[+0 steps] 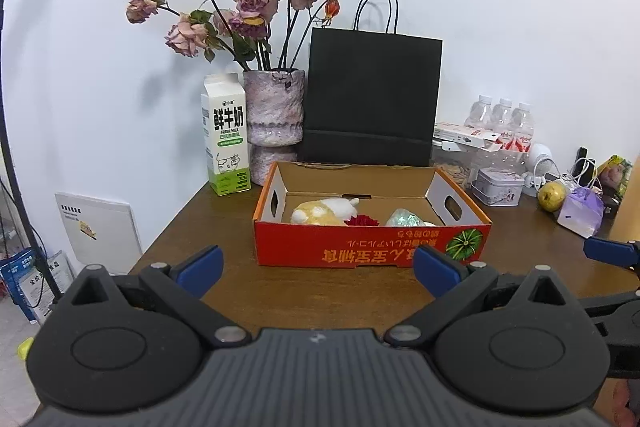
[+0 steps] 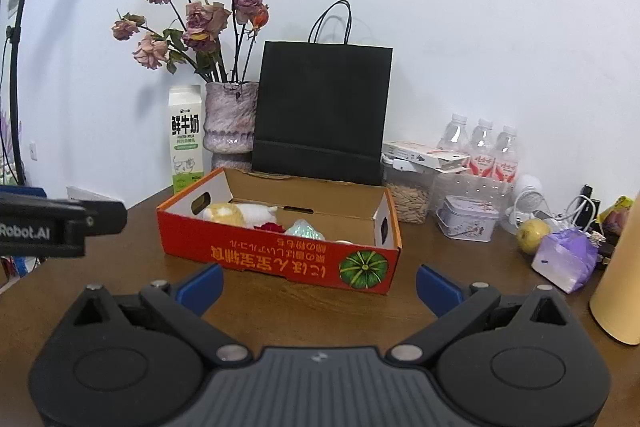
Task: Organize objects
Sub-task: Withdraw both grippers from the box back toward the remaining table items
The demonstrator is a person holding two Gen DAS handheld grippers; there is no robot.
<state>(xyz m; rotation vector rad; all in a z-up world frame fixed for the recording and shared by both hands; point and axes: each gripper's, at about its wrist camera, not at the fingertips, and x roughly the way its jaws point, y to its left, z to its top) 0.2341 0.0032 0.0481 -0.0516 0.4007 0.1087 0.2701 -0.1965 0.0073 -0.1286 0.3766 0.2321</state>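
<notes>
I would bring one gripper squarely over the open red cardboard box [image 1: 372,243] at mid table, coming down from above its near wall to reach the cream plush toy [image 1: 324,211] lying inside at its left. My left gripper [image 1: 318,269] and right gripper [image 2: 320,285] hover nearer, fingers spread wide, holding and touching nothing.

A lived-in home corner is shown, with a wooden table [image 1: 224,291] set against a white wall. Dried roses in a vase [image 1: 274,109], a milk carton [image 1: 225,135], bottled water [image 1: 502,119] and a pear [image 1: 551,195] are crowded along it.
</notes>
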